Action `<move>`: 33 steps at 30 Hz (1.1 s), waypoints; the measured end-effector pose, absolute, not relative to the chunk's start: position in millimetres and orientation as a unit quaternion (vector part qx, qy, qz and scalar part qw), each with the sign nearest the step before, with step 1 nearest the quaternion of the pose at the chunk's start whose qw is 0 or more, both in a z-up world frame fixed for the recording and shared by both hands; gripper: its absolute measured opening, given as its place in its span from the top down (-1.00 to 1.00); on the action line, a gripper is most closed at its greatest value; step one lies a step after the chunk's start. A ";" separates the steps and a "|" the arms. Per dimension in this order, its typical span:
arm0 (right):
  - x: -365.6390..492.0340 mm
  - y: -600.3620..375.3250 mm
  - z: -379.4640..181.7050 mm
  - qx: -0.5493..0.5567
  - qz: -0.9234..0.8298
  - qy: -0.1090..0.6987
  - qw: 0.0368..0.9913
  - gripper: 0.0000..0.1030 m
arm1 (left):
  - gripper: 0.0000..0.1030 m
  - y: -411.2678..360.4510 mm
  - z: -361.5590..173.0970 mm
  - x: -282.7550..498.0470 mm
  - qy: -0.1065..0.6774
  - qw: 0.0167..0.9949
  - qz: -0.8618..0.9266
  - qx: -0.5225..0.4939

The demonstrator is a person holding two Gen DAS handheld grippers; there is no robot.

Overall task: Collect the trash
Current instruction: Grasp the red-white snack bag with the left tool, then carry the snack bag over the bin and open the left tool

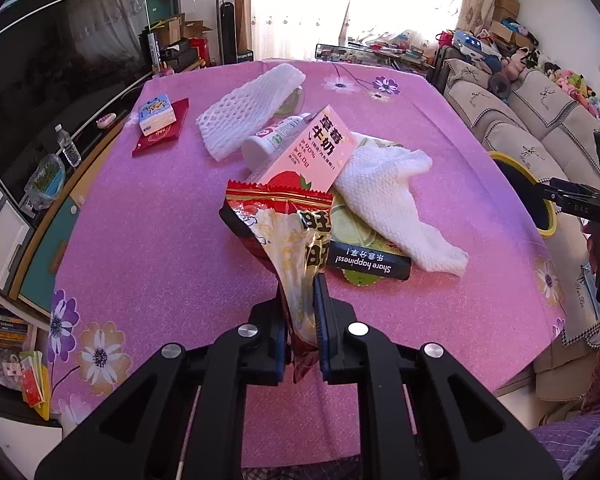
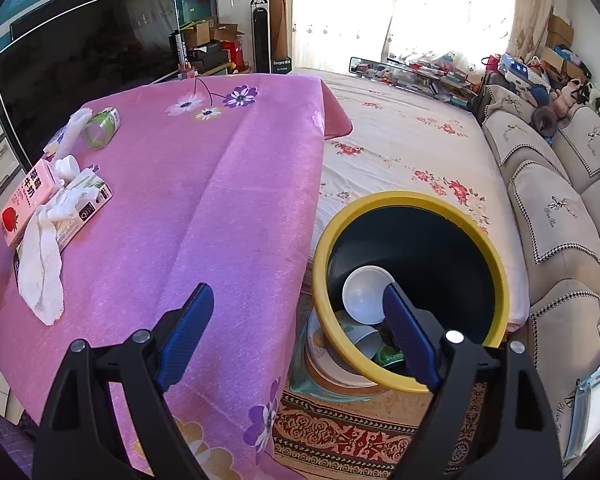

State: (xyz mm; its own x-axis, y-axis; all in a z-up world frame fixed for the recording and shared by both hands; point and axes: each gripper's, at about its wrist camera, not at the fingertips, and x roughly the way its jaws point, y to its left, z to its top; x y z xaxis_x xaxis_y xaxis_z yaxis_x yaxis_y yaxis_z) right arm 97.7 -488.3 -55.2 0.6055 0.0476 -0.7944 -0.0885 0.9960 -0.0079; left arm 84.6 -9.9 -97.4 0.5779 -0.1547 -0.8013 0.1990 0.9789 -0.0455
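Observation:
My left gripper (image 1: 302, 300) is shut on a red and gold snack wrapper (image 1: 288, 232), held above the pink tablecloth. Behind it lie a pink strawberry milk carton (image 1: 308, 150), a white paper towel (image 1: 392, 200), a dark box (image 1: 368, 265), a white bottle (image 1: 272, 138) and a white foam net (image 1: 248, 110). My right gripper (image 2: 296, 320) is open and empty, its fingers either side of the table edge and the yellow-rimmed trash bin (image 2: 412, 280). The bin holds a white cup (image 2: 366, 294) and other rubbish. The carton (image 2: 26, 200) and towel (image 2: 44, 268) show at the left of the right wrist view.
A tissue pack (image 1: 156, 114) on a red packet (image 1: 162, 128) lies at the table's far left. A TV (image 1: 60, 60) stands to the left, a sofa (image 2: 548, 184) to the right. The bin stands beside stacked bowls (image 2: 332, 364) on a patterned rug.

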 end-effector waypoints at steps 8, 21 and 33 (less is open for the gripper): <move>89.3 -505.9 -51.4 -0.014 0.025 0.432 0.901 -0.59 | 0.76 -40.5 -62.3 87.8 0.410 0.902 -0.130 0.041; 65.5 -583.0 -55.0 0.014 -0.029 0.427 0.904 -0.59 | 0.76 -228.8 -45.0 144.9 0.383 0.873 -0.281 0.109; 34.7 -653.7 -68.1 0.054 -0.074 0.429 0.899 -0.59 | 0.65 -435.5 -80.2 199.8 0.400 0.816 -0.381 0.169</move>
